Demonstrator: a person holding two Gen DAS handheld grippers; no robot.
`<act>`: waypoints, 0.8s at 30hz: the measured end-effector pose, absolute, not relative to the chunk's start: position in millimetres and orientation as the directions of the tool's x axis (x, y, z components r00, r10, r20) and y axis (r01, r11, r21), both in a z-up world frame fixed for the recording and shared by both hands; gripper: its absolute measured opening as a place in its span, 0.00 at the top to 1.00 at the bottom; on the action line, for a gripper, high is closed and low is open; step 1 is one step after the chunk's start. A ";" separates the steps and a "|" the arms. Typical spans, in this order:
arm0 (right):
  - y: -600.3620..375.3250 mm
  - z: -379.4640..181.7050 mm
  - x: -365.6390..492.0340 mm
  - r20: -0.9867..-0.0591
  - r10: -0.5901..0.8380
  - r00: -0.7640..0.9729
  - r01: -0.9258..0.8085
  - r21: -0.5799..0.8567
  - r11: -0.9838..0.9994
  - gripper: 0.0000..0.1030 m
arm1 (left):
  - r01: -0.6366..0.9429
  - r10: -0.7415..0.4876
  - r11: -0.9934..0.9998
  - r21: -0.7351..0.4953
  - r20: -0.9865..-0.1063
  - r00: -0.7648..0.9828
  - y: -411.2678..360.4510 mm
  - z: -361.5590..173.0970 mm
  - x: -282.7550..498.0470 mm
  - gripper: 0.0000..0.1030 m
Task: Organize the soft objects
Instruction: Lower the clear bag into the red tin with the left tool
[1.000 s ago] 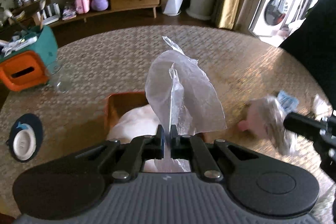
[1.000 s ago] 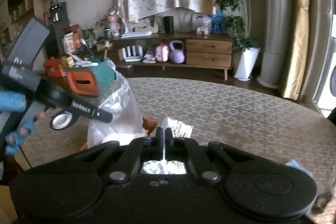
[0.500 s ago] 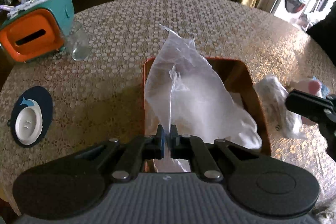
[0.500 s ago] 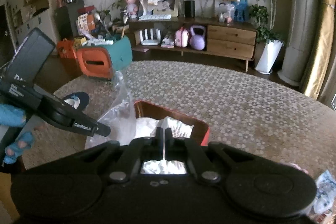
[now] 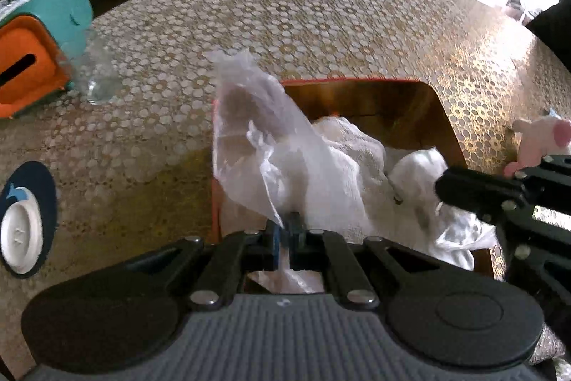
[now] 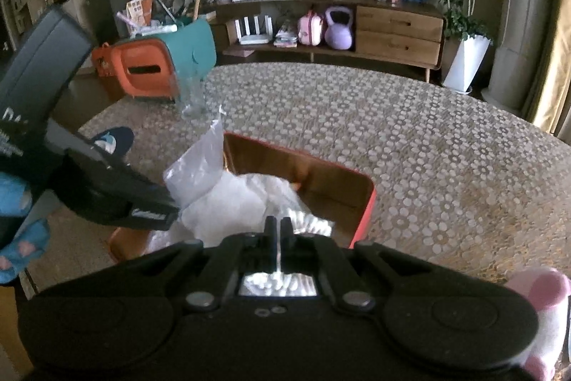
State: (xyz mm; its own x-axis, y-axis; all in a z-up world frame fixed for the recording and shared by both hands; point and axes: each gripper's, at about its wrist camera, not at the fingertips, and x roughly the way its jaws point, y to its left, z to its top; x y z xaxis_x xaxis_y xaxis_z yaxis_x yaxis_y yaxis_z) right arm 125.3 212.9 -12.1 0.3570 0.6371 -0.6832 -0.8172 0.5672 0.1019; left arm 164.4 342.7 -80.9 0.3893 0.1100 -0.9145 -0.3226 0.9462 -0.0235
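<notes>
Both grippers have been brought down over the box point(image 5: 360, 95) during the last second, so that what was carried high above the table point(image 5: 321, 16) is now hung inside the box's walls. The left gripper point(image 5: 285, 231) is clamped on a clear plastic bag point(image 5: 257, 145), whose free end stands up and leans over the box's left rim; the jaws are pressed together with only the thin film between them. The right gripper point(image 6: 275, 231) is likewise shut, and a pleated white piece point(image 6: 307, 224) is pinched in it, held low over the near right part of the box; what that piece is cannot be told for certain. A white cloth point(image 5: 349, 145) is already lain in the box, beneath both held things. A pink plush toy point(image 5: 539, 138) is left on the table just outside the box's right wall, and a glass point(image 5: 96, 77) and an orange-and-teal case point(image 5: 35, 59) are stood well apart to the left. The lowering is judged to mean that the placing step is nearly reached: release of both pieces into the box appears to be all that is wanted for them, after which the plush toy would remain to be gathered. Because the bag is light and stiffly upright, it may be expected to spring back over the rim once freed.
</notes>
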 end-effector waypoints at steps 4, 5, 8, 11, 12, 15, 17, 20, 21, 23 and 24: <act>216.8 -22.1 123.9 -0.698 0.630 0.340 -0.826 0.098 0.555 1.00 | -0.299 0.111 0.954 -0.008 -0.919 0.378 339.8 -87.0 167.2 0.95; 217.9 -24.6 123.8 -0.703 0.626 0.336 -0.827 0.098 0.554 1.00 | -0.298 0.109 0.955 -0.010 -0.919 0.379 340.5 -87.5 167.0 0.95; 220.7 -30.7 123.0 -0.722 0.619 0.311 -0.834 0.105 0.542 0.99 | -0.293 0.101 0.956 -0.016 -0.919 0.380 342.3 -88.1 166.0 0.95; 221.7 -32.8 122.0 -0.734 0.616 0.286 -0.840 0.117 0.530 0.93 | -0.291 0.093 0.956 -0.025 -0.918 0.386 343.5 -84.8 163.3 0.95; 221.6 -32.2 120.7 -0.736 0.615 0.283 -0.843 0.115 0.526 0.90 | -0.291 0.092 0.956 -0.027 -0.918 0.386 343.8 -83.8 162.2 0.95; 219.2 -27.5 117.4 -0.732 0.619 0.284 -0.847 0.111 0.519 0.84 | -0.298 0.091 0.954 -0.030 -0.918 0.385 342.9 -81.4 159.3 0.95; 216.2 -24.1 116.4 -0.727 0.625 0.284 -0.847 0.114 0.519 0.82 | -0.293 0.091 0.956 -0.029 -0.917 0.388 341.4 -78.2 157.5 0.95; 210.8 -18.8 114.9 -0.718 0.632 0.292 -0.847 0.114 0.520 0.78 | -0.305 0.086 0.951 -0.043 -0.914 0.396 341.4 -74.1 153.2 0.94; 209.2 -17.2 115.3 -0.716 0.635 0.291 -0.845 0.119 0.521 0.75 | -0.308 0.085 0.950 -0.046 -0.914 0.397 341.9 -72.9 151.9 0.93; 205.2 -13.7 115.6 -0.708 0.642 0.293 -0.840 0.129 0.526 0.72 | -0.316 0.089 0.948 -0.048 -0.910 0.405 341.5 -69.9 148.6 0.91; 204.1 -12.1 116.1 -0.707 0.646 0.289 -0.841 0.134 0.524 0.68 | -0.322 0.089 0.945 -0.053 -0.908 0.409 341.6 -68.5 146.9 0.89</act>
State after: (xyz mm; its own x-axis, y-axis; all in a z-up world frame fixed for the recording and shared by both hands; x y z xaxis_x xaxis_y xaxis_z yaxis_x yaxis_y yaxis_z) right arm 116.1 204.1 -12.1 0.2894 0.6456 -0.7067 -0.8410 0.5241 0.1343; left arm 146.9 341.6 -68.5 0.4090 0.0886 -0.9082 -0.3221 0.9452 -0.0528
